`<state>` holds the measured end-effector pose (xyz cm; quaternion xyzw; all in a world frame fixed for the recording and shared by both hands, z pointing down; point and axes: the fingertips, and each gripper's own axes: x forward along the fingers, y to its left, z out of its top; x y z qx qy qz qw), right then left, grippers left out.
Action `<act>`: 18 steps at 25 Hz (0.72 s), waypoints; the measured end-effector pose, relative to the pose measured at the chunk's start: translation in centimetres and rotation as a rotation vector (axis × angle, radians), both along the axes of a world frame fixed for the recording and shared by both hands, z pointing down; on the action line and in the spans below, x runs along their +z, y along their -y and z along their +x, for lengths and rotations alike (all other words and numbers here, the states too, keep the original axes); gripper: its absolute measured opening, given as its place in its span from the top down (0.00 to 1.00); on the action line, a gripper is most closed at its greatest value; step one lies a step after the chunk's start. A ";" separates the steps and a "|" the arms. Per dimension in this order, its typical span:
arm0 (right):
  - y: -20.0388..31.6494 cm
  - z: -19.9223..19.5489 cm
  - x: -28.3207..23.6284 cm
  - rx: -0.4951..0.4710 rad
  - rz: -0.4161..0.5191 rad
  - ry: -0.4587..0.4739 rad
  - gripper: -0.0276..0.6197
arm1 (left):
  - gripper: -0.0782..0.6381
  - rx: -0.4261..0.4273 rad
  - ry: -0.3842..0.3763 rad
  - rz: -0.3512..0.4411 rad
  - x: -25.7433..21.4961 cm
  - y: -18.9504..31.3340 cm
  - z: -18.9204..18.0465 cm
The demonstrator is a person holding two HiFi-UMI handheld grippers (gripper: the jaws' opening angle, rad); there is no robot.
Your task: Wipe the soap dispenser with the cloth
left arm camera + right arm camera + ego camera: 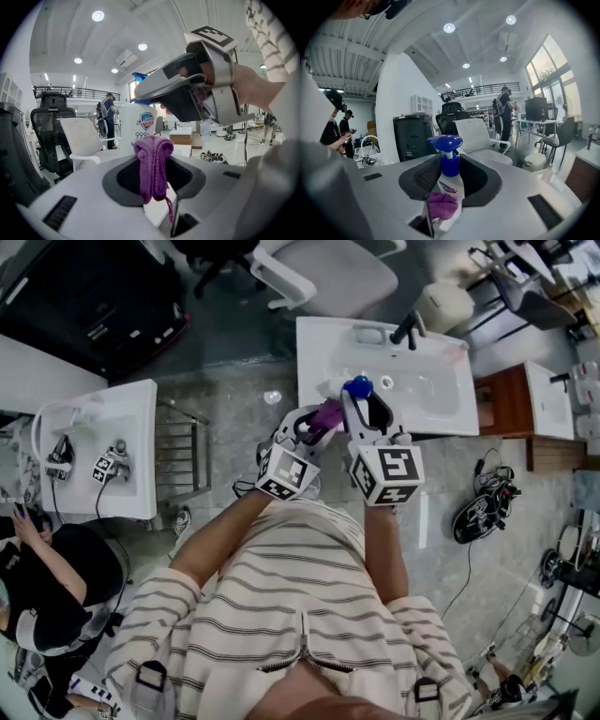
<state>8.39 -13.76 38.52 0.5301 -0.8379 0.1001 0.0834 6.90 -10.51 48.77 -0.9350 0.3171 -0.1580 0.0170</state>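
Observation:
The soap dispenser (451, 180) is a white bottle with a blue pump head (357, 385). It stands upright between the jaws of my right gripper (450, 190), which is shut on it. My left gripper (154, 180) is shut on a folded purple cloth (153, 164). The cloth (442, 205) rests against the lower left side of the bottle. In the left gripper view the bottle's labelled body (138, 129) stands just behind the cloth, under the right gripper's body. In the head view both grippers (319, 423) (364, 411) meet at the front edge of a white sink, with the cloth (326, 415) between them.
The white sink basin (431, 395) has a black faucet (405, 330) at its back. A wooden cabinet (502, 413) stands to its right. A second white counter (131, 427) and a person in black (42, 577) are at the left. Cables (483, 507) lie on the floor.

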 end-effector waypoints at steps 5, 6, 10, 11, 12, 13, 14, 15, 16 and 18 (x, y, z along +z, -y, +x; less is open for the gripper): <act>0.1 -0.1 0.1 0.007 0.001 -0.007 0.75 | 0.71 -0.031 -0.008 0.007 -0.5 0.2 -1.2; 0.0 -0.2 0.1 0.008 0.000 -0.008 0.75 | 0.71 -0.039 -0.011 0.012 -0.7 0.2 -1.5; 0.0 -0.3 0.4 0.011 -0.005 -0.010 0.75 | 0.71 -0.062 -0.043 0.017 -1.6 0.2 -2.3; 0.1 -0.3 0.5 0.012 -0.005 -0.010 0.75 | 0.71 -0.066 -0.052 0.016 -1.8 0.2 -2.5; 0.1 -0.4 0.6 0.013 -0.006 -0.010 0.75 | 0.71 -0.070 -0.060 0.015 -1.9 0.2 -2.7; 0.0 -0.4 0.6 0.013 -0.006 -0.010 0.75 | 0.71 -0.073 -0.066 0.015 -2.1 0.2 -2.9; 0.0 -0.4 0.7 0.014 -0.006 -0.009 0.75 | 0.71 -0.076 -0.072 0.013 -2.3 0.2 -3.0; 0.0 -0.3 0.7 0.014 -0.007 -0.009 0.75 | 0.71 -0.080 -0.080 0.010 -2.4 0.3 -3.2; 0.0 -0.3 0.8 0.014 -0.009 -0.009 0.75 | 0.71 -0.085 -0.091 0.006 -2.6 0.3 -3.4; 0.1 -0.3 1.0 0.011 -0.013 -0.009 0.75 | 0.71 -0.096 -0.114 -0.003 -3.0 0.6 -3.8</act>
